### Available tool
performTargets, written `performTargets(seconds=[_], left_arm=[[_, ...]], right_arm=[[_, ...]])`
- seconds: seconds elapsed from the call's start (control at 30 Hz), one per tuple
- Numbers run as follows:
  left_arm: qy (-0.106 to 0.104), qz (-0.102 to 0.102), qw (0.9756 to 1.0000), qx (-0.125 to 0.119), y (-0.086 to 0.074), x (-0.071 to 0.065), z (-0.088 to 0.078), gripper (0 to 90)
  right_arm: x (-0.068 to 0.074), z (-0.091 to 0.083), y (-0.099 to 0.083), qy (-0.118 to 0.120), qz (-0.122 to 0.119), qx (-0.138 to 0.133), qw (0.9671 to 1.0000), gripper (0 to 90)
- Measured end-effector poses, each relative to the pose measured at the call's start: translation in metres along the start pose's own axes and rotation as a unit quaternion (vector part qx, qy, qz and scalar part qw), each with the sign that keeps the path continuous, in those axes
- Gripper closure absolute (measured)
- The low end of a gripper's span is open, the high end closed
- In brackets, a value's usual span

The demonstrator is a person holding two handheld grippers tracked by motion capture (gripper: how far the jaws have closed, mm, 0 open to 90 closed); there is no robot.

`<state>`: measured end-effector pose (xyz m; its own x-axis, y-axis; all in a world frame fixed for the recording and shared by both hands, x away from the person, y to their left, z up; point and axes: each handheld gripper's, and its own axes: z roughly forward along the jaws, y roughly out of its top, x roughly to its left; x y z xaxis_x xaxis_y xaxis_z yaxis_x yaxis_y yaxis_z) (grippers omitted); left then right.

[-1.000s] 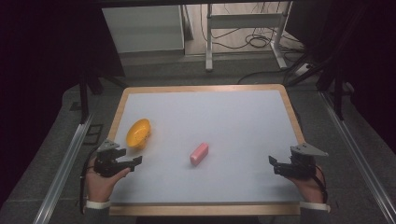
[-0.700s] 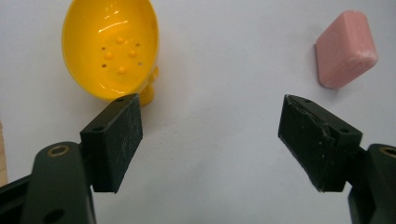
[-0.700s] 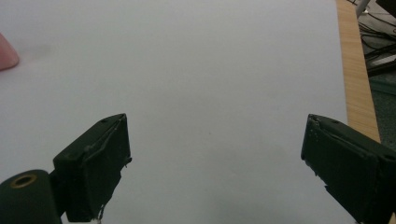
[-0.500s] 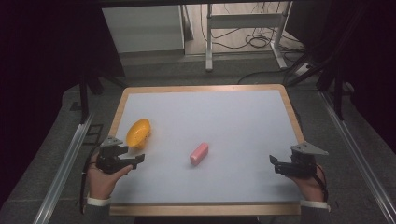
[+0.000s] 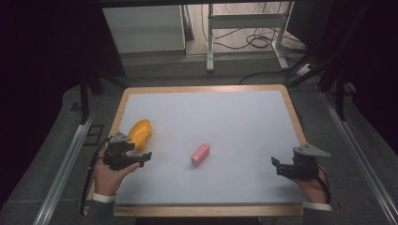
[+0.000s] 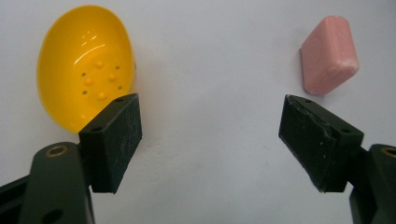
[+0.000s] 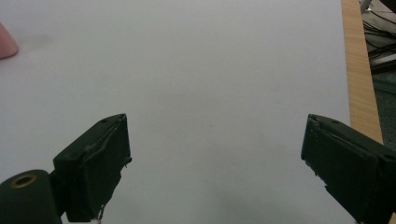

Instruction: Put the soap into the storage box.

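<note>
A yellow oval dish (image 5: 140,131) with small holes lies at the table's left side, and a pink soap bar (image 5: 200,154) lies near the middle. My left gripper (image 5: 143,158) hovers just below the dish, open and empty. Between its jaws in the left gripper view (image 6: 210,144) is bare white surface, with the yellow dish (image 6: 84,79) past the left jaw and the pink bar (image 6: 329,56) beyond the right jaw. My right gripper (image 5: 277,165) stands open and empty near the table's right front, far from both objects. An edge of the pink bar (image 7: 7,42) shows at far left in the right gripper view.
The white tabletop has a wooden rim (image 5: 202,88). Metal rails (image 5: 65,159) run along both sides. A white cabinet (image 5: 143,28), table legs and cables (image 5: 263,40) stand on the floor beyond the far edge.
My left gripper has moved forward and slightly right, closer to the yellow dish. The right gripper has barely shifted.
</note>
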<state>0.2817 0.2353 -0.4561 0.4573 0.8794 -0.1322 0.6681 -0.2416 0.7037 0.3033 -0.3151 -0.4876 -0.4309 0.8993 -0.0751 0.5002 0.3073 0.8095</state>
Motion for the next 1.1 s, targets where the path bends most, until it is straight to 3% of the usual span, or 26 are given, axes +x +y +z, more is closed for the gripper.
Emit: performTargets(seconds=[0.4,0.63,1.1], left_arm=[[-0.008,0.026,0.9996,0.012,0.014,-0.013,0.007,21.4],[-0.002,0.039,0.9992,0.005,0.017,-0.019,0.008,22.0],[-0.004,0.064,0.9974,0.033,0.034,-0.041,0.021,22.3]], right_arm=[[0.0,0.002,-0.001,-0.003,-0.004,0.006,1.0,7.8],[0.001,0.002,-0.001,-0.003,-0.006,0.007,1.0,7.9],[0.001,0.003,-0.002,-0.006,-0.008,0.01,0.9999,8.0]])
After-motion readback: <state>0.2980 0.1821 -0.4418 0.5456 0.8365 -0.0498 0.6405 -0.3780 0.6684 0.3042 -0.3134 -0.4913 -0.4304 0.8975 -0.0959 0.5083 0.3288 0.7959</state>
